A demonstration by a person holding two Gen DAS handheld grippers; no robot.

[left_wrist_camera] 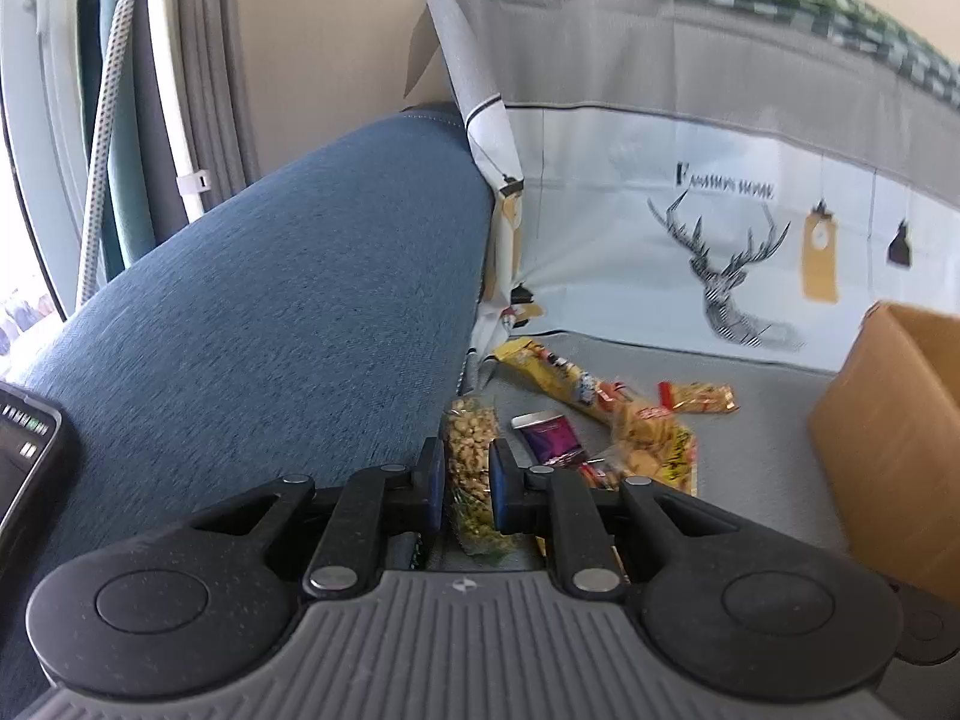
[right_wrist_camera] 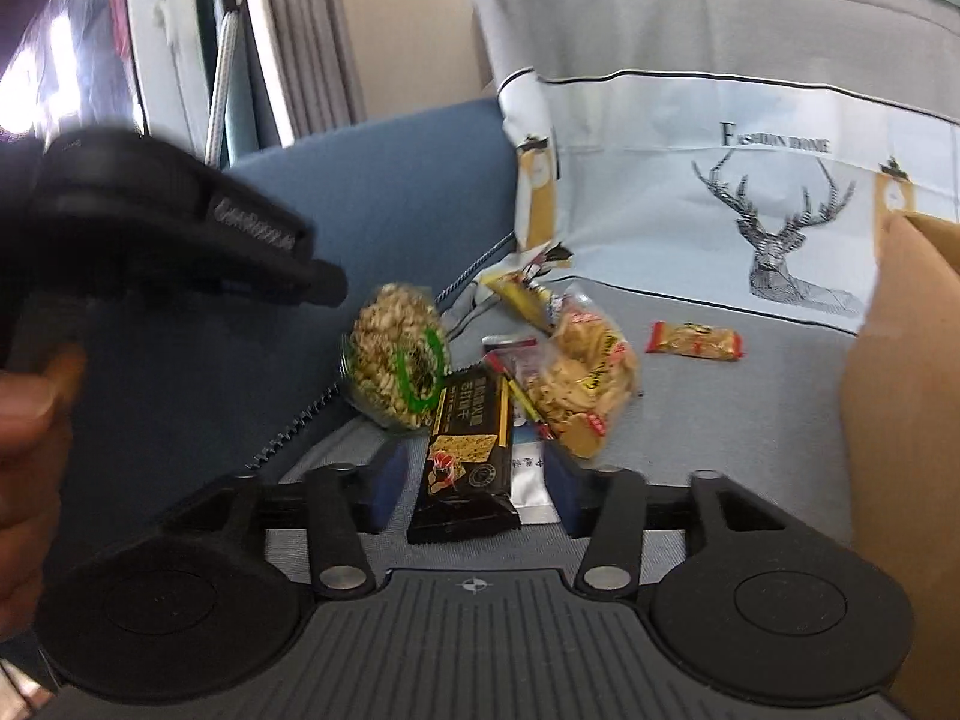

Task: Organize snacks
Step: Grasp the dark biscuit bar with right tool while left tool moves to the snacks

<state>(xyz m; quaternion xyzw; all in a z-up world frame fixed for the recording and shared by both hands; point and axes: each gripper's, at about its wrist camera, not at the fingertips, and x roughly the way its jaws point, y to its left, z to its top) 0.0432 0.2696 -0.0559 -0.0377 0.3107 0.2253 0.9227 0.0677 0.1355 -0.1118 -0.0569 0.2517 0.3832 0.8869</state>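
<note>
While the left gripper (left_wrist_camera: pixel 467 474) is closed on the clear bag of peanuts (left_wrist_camera: pixel 471 468), lifted off the grey seat cover (left_wrist_camera: pixel 750 450) beside the blue armrest (left_wrist_camera: pixel 270 300), the right gripper (right_wrist_camera: pixel 474 480) stands wide open and holds nothing, with a black snack bar (right_wrist_camera: pixel 465 456) lying between its 2 fingers. The peanut bag looks light and soft, its loose contents can shift, and the film is probably slippery, so a grip across the middle, as now, seems safest. In the left wrist view its long axis runs near to far, along the fingers. The black bar should be stiffer and flat but may break if squeezed hard; its long axis also runs near to far, tilted slightly right, so taking it across the narrow width looks easy. Farther lie a bag of yellow crackers (right_wrist_camera: pixel 585 378), a yellow packet (left_wrist_camera: pixel 546 372) and a small orange packet (right_wrist_camera: pixel 696 341). The cardboard box (right_wrist_camera: pixel 906 420) stands at the right, likely the destination.
</note>
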